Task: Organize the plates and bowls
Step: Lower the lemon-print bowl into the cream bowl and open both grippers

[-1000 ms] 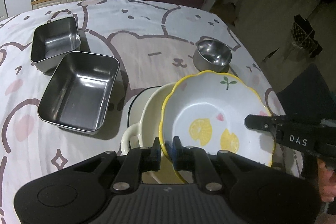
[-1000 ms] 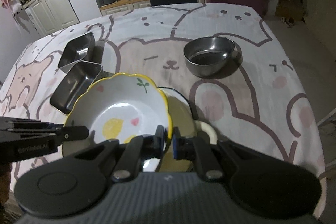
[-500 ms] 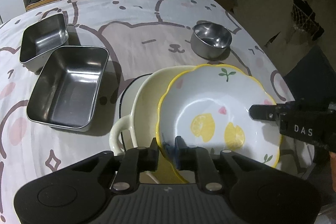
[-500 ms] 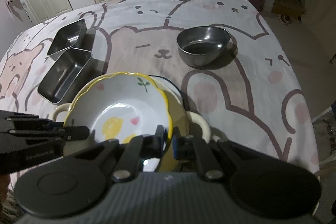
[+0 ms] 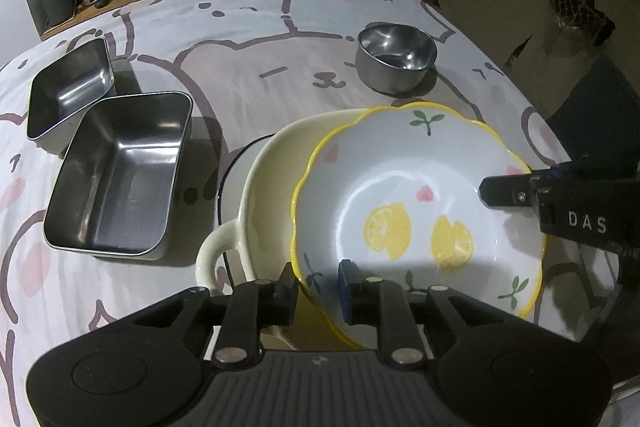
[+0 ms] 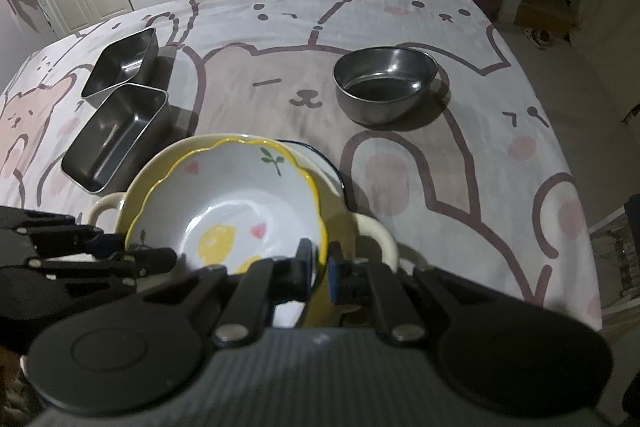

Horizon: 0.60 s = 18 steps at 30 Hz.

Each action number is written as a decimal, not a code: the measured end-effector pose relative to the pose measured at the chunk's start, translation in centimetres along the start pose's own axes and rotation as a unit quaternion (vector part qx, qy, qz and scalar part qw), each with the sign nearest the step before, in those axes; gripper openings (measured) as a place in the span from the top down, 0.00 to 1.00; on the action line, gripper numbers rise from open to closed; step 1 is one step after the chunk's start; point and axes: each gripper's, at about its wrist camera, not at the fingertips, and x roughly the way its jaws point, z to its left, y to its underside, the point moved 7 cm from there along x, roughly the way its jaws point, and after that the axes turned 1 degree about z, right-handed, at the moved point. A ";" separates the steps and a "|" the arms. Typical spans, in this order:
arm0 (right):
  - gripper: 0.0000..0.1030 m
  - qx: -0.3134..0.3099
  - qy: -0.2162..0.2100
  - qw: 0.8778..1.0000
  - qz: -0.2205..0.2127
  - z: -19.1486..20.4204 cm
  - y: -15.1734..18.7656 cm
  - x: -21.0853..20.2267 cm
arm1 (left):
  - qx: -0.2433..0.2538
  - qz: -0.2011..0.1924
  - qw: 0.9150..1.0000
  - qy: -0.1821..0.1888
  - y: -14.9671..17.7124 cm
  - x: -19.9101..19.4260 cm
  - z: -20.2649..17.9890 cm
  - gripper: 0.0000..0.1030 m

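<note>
A white lemon-print bowl (image 5: 416,203) with a wavy yellow rim lies inside a cream two-handled bowl (image 5: 264,187), which rests on a dark-rimmed white plate (image 5: 228,179). My left gripper (image 5: 318,291) straddles the lemon bowl's near rim with its jaws slightly apart. My right gripper (image 6: 318,265) straddles the opposite rim (image 6: 320,227), jaws narrowly apart; whether it pinches is unclear. The lemon bowl also shows in the right wrist view (image 6: 232,203), nested in the cream bowl (image 6: 160,163).
Two rectangular steel trays (image 5: 116,175) (image 5: 68,91) sit to the left on the bear-print tablecloth (image 5: 260,39). A round steel bowl (image 5: 394,55) stands behind the stack. Chairs stand at the far edge; the table edge drops off at the right.
The lemon bowl has come down into the cream bowl. My left gripper's jaws have opened a little around its rim. Both grippers moved down and slightly forward.
</note>
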 end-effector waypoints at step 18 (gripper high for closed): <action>0.92 -0.001 0.009 1.000 0.006 -0.2 0.0 0.4 | 0.018 0.004 1.000 0.003 -0.1 -0.2 0.0 0.76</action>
